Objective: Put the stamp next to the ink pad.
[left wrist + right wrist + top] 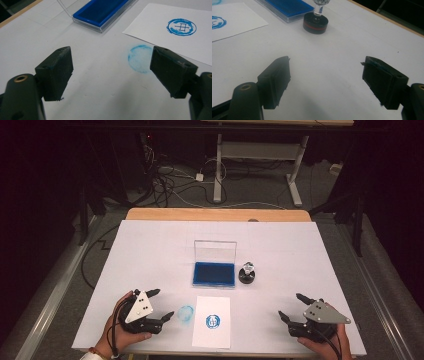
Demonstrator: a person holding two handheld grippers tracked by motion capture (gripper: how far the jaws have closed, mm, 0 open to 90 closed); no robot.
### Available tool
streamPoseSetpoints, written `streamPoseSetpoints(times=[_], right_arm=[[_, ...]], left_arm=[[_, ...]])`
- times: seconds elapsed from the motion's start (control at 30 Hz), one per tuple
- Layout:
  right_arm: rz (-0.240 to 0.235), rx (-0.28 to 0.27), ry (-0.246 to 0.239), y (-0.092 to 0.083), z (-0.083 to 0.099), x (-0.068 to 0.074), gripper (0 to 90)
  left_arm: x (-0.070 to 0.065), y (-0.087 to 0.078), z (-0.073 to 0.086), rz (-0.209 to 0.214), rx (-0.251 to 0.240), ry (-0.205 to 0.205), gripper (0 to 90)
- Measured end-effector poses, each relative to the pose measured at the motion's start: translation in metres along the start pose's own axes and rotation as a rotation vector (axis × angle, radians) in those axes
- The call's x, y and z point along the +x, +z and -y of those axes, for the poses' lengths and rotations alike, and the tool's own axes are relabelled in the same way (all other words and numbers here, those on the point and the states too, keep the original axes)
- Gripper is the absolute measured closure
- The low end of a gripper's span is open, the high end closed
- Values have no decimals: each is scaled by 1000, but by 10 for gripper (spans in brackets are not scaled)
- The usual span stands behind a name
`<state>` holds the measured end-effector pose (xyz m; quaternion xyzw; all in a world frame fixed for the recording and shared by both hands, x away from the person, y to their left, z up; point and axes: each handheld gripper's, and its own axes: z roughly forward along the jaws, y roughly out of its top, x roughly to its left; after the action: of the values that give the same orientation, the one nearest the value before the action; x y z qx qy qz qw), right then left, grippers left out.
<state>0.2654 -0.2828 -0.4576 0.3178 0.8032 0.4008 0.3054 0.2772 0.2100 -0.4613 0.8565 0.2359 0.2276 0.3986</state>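
Altogether the white table [150, 250] carries one ink pad [214, 273], one stamp [247, 273], one sheet of paper [212, 321] and two grippers. From the high view, the ink pad sits near the middle with its clear lid [215, 251] standing open behind the blue pad, and the stamp, with a black round base and a clear knob, stands upright just beside its right edge. The paper lies nearer the person and bears one blue round print [213, 321]; a second, fainter blue ring [186, 313] is marked straight on the table just left of the sheet. The left gripper [161, 304] rests at the near left in a hand [116, 330], jaws spread apart and holding nothing. The right gripper [295, 307] rests at the near right, well apart from the stamp, jaws likewise spread and empty. The left gripper view adds detail: the print [181, 26] has a small figure inside its ring, and the faint ring [140, 58] lies between the jaws, farther off. The right gripper view shows a red band around the stamp's base [315, 23].
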Motion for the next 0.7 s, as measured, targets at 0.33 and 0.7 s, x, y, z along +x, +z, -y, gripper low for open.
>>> streamPoseSetpoints(times=[0.33, 0.7], right_arm=[[-7, -27, -31, -3, -5, 5, 224], [9, -46, -38, -8, -9, 7, 220]], left_arm=[[-3, -2, 1, 1, 8, 8, 179], [-3, -3, 2, 5, 5, 3, 179]])
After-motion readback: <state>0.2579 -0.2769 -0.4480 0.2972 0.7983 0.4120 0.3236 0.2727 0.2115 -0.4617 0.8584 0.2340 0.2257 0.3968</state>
